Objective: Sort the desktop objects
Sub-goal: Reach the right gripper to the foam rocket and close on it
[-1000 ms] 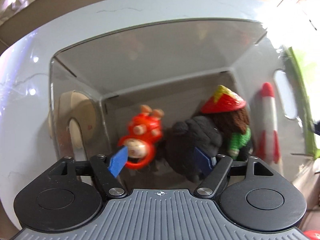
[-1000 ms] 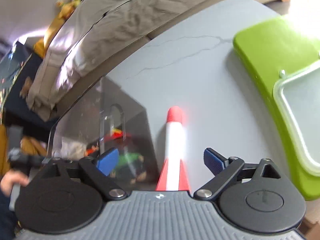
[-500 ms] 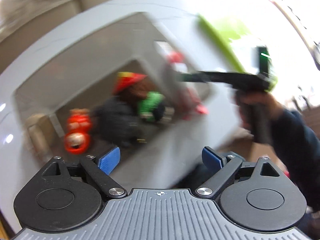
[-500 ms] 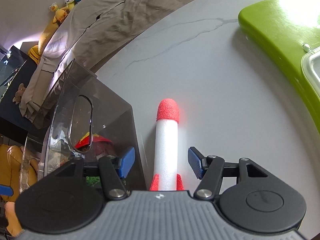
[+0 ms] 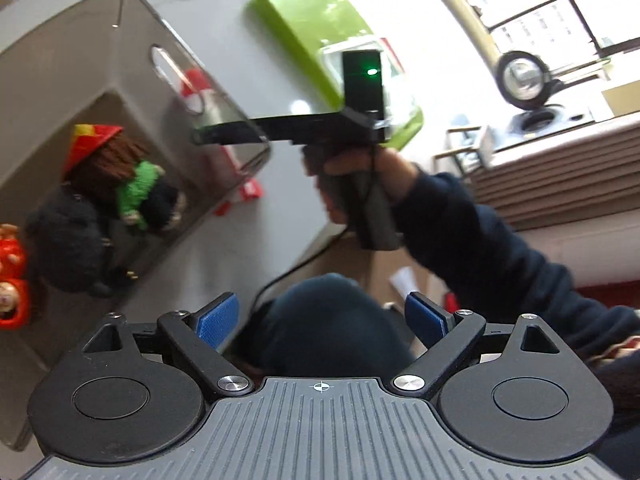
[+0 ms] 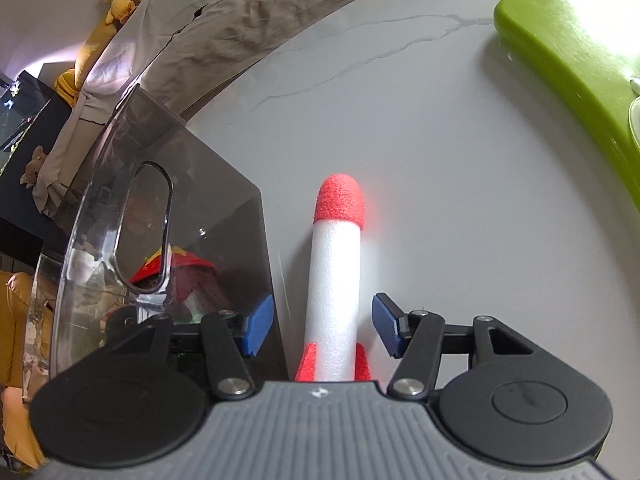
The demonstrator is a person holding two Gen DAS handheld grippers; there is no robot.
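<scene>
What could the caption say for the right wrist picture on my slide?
Right claw closing around a foam rocket lying beside the clear bin, pads not yet touching.

The foam rocket's point(image 6: 336, 280) tail is hidden behind the right tongs' point(image 6: 323, 330) body.

Left wrist view: we look steeply down from high above the marble-patterned white table point(image 5: 224, 268), well back; past the jaws sits the smoky transparent plastic bin point(image 5: 120, 92). Right wrist view: we sit low and close, facing along the table point(image 6: 460, 168), the white foam rocket with red nose point(image 6: 336, 280) between the jaws. Both views share the bin point(image 6: 224, 248), rocket point(image 5: 200, 88), and glossy lime-green tray point(image 5: 304, 28) point(image 6: 568, 48).
</scene>
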